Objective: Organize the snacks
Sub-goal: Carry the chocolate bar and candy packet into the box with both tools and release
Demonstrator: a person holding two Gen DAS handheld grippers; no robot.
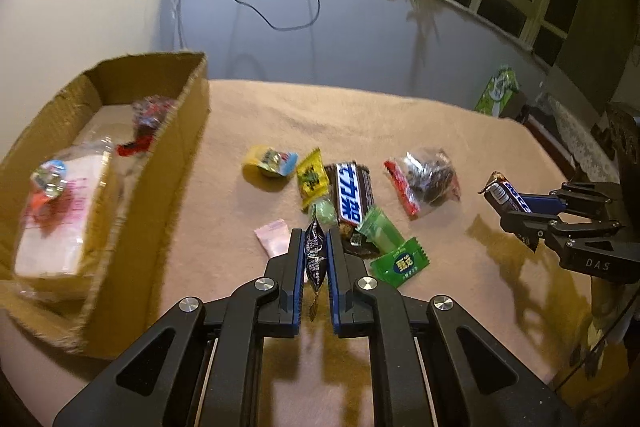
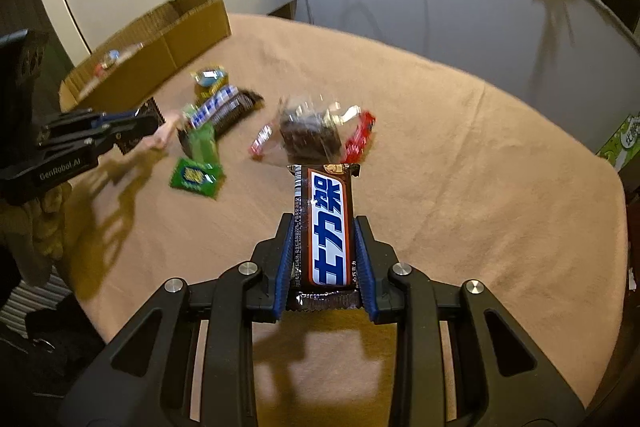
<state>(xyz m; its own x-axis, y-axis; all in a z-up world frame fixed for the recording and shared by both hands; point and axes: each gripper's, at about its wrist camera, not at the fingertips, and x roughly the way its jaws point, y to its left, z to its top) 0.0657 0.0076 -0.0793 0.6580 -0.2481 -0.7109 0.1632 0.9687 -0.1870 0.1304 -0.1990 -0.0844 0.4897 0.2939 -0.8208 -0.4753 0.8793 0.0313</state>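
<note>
My left hand-held gripper (image 1: 315, 247) is clamped on a dark sachet (image 1: 315, 259), just right of the box (image 1: 160, 163). My right hand-held gripper (image 2: 323, 227) grips a chocolate bar (image 2: 325, 227), seemingly lifted off the table (image 2: 480, 187), farther right of the box.

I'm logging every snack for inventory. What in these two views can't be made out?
- Cardboard box contents: blurred in the left wrist view; mostly hidden behind its wall in the right wrist view.
- Black packet in the left tool: the fingers cover its sides, print unreadable.
- Brown bar in the pile: lower end under the green wrapper.
</note>
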